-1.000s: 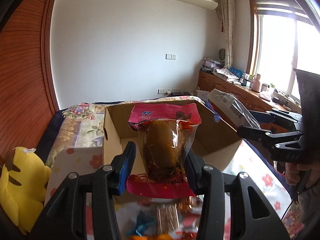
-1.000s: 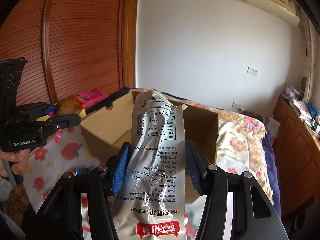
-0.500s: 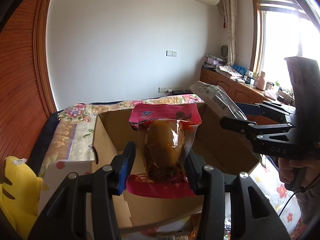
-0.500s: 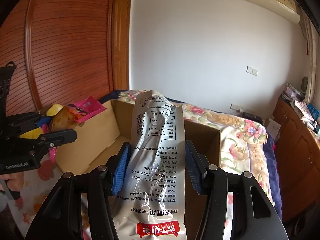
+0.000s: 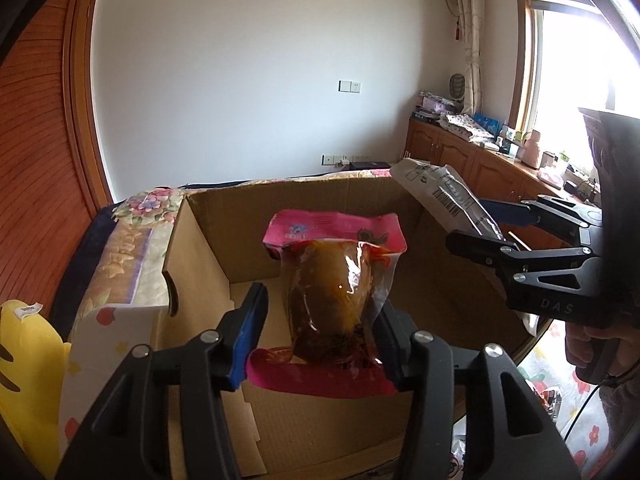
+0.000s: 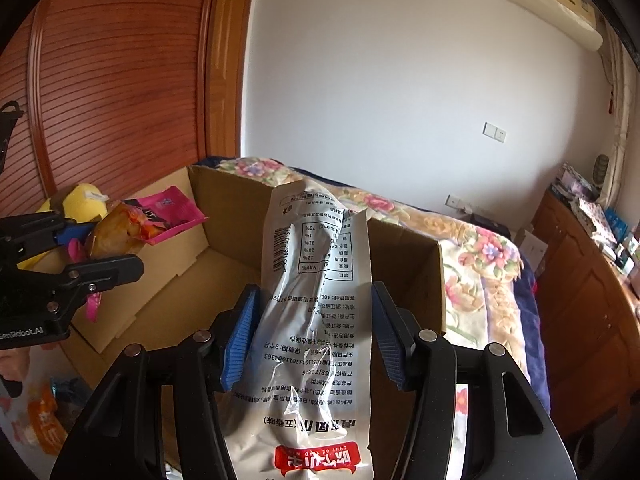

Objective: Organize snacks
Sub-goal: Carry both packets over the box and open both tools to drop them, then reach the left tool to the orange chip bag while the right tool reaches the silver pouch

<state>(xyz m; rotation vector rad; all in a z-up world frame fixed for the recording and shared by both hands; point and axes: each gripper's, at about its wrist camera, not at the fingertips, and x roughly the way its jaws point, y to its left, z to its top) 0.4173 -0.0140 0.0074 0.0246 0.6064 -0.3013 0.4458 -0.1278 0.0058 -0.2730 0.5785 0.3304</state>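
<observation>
My left gripper (image 5: 320, 304) is shut on a pink-edged clear snack pack (image 5: 336, 280) with brown food inside, held over the open cardboard box (image 5: 208, 240). My right gripper (image 6: 314, 304) is shut on a long silver-grey snack bag (image 6: 316, 300) with printed text and a red label, held above the same box (image 6: 404, 248). The silver bag (image 5: 444, 196) and right gripper (image 5: 516, 236) show at the right of the left wrist view. The pink pack (image 6: 136, 224) and left gripper (image 6: 72, 256) show at the left of the right wrist view. The box floor looks bare.
The box sits on a floral bedspread (image 6: 480, 256). A yellow plush toy (image 5: 28, 368) lies left of the box. Loose snack packets (image 6: 48, 412) lie on the strawberry-print sheet near me. Wooden cabinets (image 6: 592, 304) stand right, a wooden wardrobe (image 6: 104, 80) left.
Both grippers have moved forward with their packs, from short of the box to over its opening. The box now fills more of both views.
</observation>
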